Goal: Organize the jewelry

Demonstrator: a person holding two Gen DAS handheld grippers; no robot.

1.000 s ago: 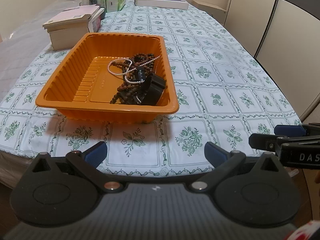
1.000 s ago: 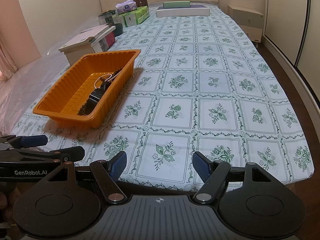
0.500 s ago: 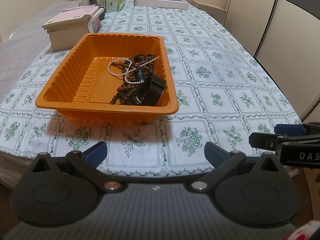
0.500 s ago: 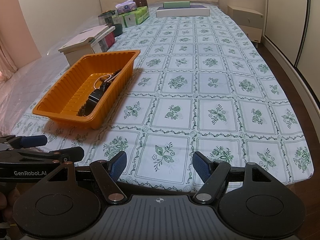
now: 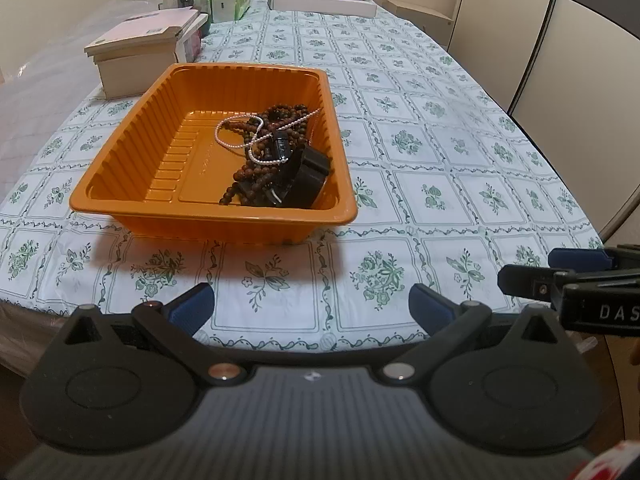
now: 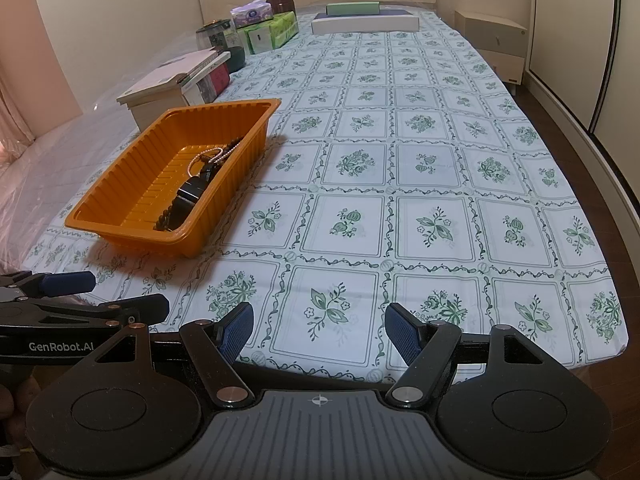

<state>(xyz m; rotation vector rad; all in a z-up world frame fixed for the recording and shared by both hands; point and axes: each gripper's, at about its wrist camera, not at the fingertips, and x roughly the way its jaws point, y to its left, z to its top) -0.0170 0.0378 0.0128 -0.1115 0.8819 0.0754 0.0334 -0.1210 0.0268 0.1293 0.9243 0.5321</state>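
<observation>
On the floral tablecloth (image 5: 440, 128), the orange tray (image 5: 120, 184) of beads (image 5: 256, 168) lies beyond both tools (image 5: 310, 308) (image 6: 318, 330), jaws apart, empty.

Orange tray (image 6: 132, 196) of jewelry (image 6: 196, 188) sits left of the wide-apart right gripper (image 6: 320, 330).

Cream walls (image 6: 120, 12), dark wooden floor (image 6: 592, 184), perhaps wardrobe doors (image 5: 592, 60) alongside.

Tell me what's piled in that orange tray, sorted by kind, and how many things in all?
Brown bead strand: 1 tangled pile; separate strands cannot be told apart
White pearl strand: 1
Black blocky items: at least 1, maybe 2; they overlap
Total: about 3 to 4 things, all heaped at the right end of the orange tray
</observation>
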